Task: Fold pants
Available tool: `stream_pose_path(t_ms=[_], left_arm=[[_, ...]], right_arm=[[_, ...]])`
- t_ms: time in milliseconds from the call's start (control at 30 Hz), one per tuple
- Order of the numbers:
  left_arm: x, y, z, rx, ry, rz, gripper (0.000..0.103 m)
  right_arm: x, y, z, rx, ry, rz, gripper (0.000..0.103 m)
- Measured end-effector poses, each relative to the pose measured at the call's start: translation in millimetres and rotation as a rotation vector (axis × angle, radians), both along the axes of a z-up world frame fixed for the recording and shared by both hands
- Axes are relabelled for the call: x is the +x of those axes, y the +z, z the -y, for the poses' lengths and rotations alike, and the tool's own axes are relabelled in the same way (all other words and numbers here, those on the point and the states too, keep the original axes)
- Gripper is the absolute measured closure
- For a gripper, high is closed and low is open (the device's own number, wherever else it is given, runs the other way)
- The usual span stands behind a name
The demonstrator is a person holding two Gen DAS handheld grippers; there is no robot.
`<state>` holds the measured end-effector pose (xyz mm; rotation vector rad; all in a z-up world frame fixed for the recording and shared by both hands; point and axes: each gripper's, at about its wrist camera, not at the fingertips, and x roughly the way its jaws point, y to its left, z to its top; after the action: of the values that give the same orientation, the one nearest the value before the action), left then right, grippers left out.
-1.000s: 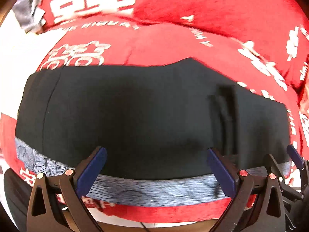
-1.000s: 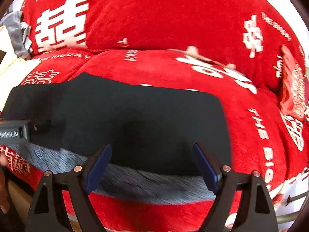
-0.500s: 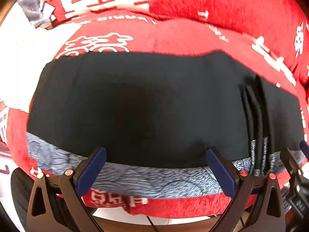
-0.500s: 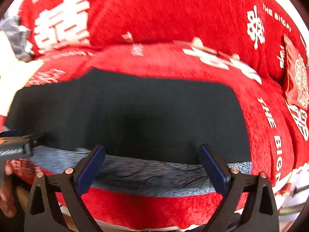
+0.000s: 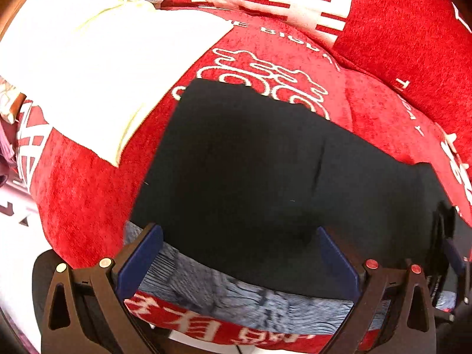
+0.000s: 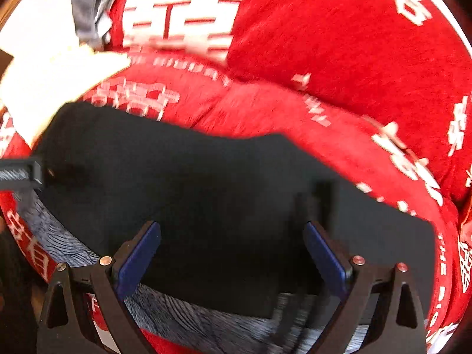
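Black pants lie flat across a red cushion, with a grey patterned band along the near edge. In the left wrist view my left gripper hovers open over the left end of the pants, with nothing between its blue pads. The right wrist view shows the same pants and grey band. My right gripper stands wide open above the middle of the cloth, and nothing sits between its pads. The other gripper's tip shows at the left edge of that view.
The red cushion with white lettering carries the pants, and a red backrest rises behind. A white cloth lies to the left of the pants, with a grey garment behind it. The cushion's front edge drops off just below the grey band.
Both grippers have slid to the left along the pants. The left one now sits over the pants' left end, with the white cloth in view. The right one's jaws have widened a little.
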<state>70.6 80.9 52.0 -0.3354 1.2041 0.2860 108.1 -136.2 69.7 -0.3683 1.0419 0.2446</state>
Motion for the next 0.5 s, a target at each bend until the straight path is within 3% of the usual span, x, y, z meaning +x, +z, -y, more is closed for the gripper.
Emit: stream_pose_path(t_ms=[100,200,300,500], left_arm=[[-1,-2,6,0.031,-0.039,-0.001,0.0],[-3,-3,13,0.068,-0.073,-0.007,0.0],[-5,5,5,0.022,-0.063,0.008,0.0],[3,16,-19,0.025,-0.027,0.031,0.0]], right_arm=[[-5,-8,4,0.033,-0.018,0.011,0.004],[-14,-8,3,0.001,0.021,0.009,0.004],[-21,-8,5,-0.006,0.029,0.011,0.004],[-16,0,5,0.025,-0.019,-0.006,0.004]])
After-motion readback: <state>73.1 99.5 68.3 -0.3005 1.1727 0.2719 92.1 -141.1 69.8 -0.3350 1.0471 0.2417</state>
